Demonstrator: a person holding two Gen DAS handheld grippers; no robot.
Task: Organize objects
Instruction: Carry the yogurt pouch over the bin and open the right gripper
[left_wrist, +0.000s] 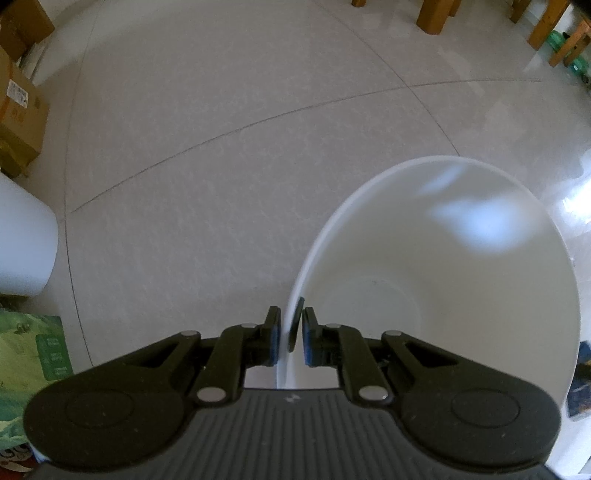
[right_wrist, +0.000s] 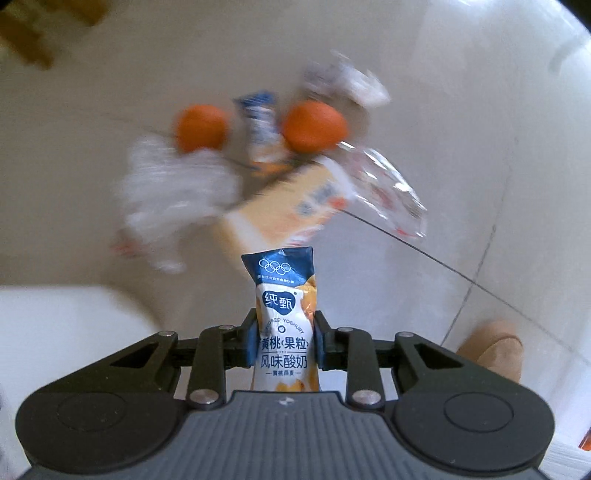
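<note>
My left gripper (left_wrist: 290, 330) is shut on the near rim of a white plastic bucket (left_wrist: 480, 236), one pad outside the wall and one inside; the bucket looks bare inside. My right gripper (right_wrist: 284, 341) is shut on a blue, white and orange yogurt pouch (right_wrist: 282, 295), held upright above the floor. Below it, blurred, lies a pile: two oranges (right_wrist: 201, 127) (right_wrist: 314, 127), a second yogurt pouch (right_wrist: 260, 125), an orange carton (right_wrist: 291, 201), and crumpled clear plastic wrappers (right_wrist: 173, 192) (right_wrist: 384, 192).
Cardboard boxes (left_wrist: 18, 107) stand at the left, with a white container (left_wrist: 22, 240) and a green printed pack (left_wrist: 29, 362) below them. Wooden furniture legs (left_wrist: 436, 14) are at the top right. A white bin (right_wrist: 66, 325) sits low left in the right wrist view, a tan object (right_wrist: 495, 347) low right.
</note>
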